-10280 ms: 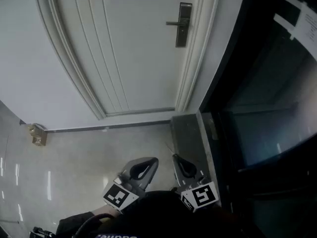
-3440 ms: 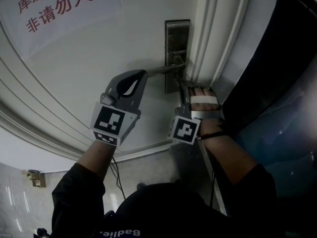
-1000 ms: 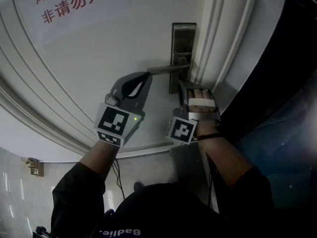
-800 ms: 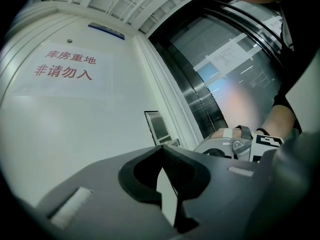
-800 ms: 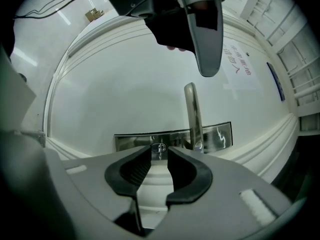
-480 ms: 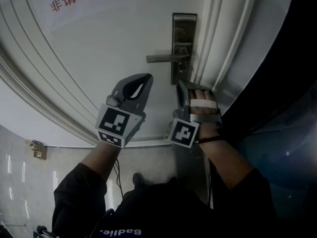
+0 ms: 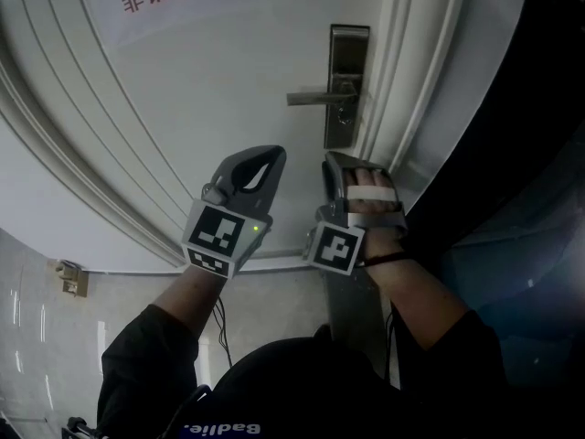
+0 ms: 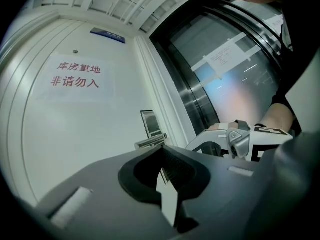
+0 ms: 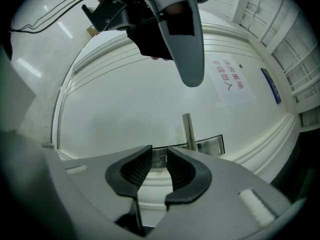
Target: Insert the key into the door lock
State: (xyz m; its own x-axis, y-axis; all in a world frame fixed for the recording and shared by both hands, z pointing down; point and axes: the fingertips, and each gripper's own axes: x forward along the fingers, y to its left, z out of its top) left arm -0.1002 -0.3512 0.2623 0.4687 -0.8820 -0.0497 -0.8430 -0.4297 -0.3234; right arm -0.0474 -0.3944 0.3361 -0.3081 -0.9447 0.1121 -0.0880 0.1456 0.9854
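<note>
While left tool hovers closed, door lock ahead

Lock plate brushed metal; door smooth white paint; floor glossy tile; notice paper.

Dim head view, fisheye bending, dark corners

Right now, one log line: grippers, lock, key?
left gripper shut, empty | right gripper open, jaws just narrowed, empty | both short of lock | key not made out
</note>
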